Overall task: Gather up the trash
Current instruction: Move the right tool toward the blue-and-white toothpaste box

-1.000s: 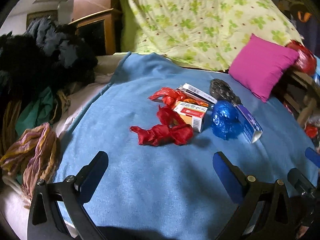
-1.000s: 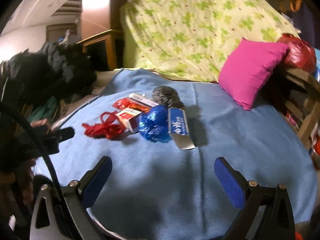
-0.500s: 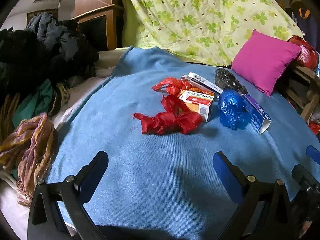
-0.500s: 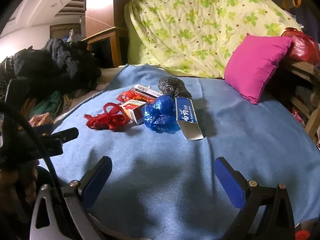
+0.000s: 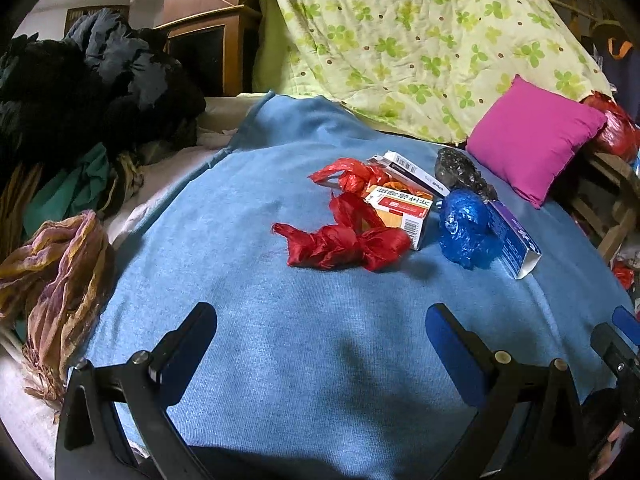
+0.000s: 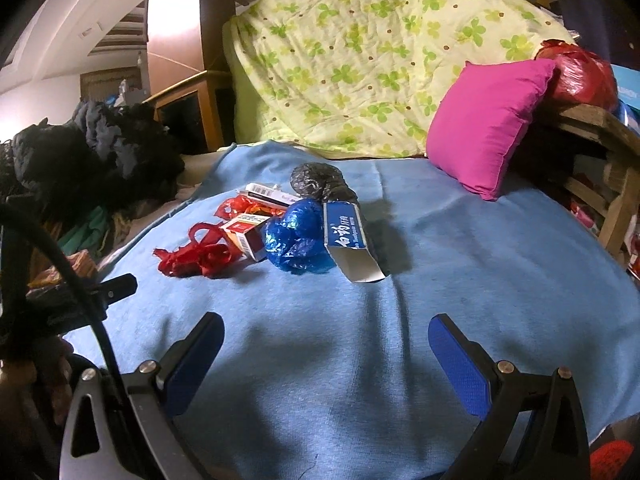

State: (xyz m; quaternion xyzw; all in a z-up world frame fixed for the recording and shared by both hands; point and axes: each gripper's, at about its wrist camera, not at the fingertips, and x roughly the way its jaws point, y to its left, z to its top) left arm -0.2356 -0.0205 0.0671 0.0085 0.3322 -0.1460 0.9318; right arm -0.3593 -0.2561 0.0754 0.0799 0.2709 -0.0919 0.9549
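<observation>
Both grippers hover low over a blue blanket (image 5: pixel 248 280) spread on a bed; neither touches any item.

Left gripper (image 5: pixel 320 344): fingers spread wide, nothing between them. Right gripper (image 6: pixel 326 354): fingers likewise spread wide and empty.

Trash sits in one cluster near the blanket's middle, ahead of both grippers and well apart from the fingertips:
- crumpled red plastic bag (image 5: pixel 340 242), nearest the left gripper, touching the small box behind it
- red-and-white carton (image 5: pixel 402 210) with a barcode on its end
- second red wrapper (image 5: pixel 348 174) farther back, beside a long white box (image 5: pixel 412 170) (barcode visible)
- crumpled blue plastic bag (image 5: pixel 466 230), just right of the carton
- blue toothpaste box (image 6: pixel 348 240), open end toward the right wrist camera, leaning against the blue bag
- dark grey crumpled bag (image 6: pixel 318 180) at the back of the cluster

Surroundings: a magenta pillow (image 6: pixel 486 120) stands tilted at the far right of the blanket, against a green-flowered quilt (image 6: pixel 360 52). A pile of dark clothes (image 5: pixel 80 92) lies to the left.
</observation>
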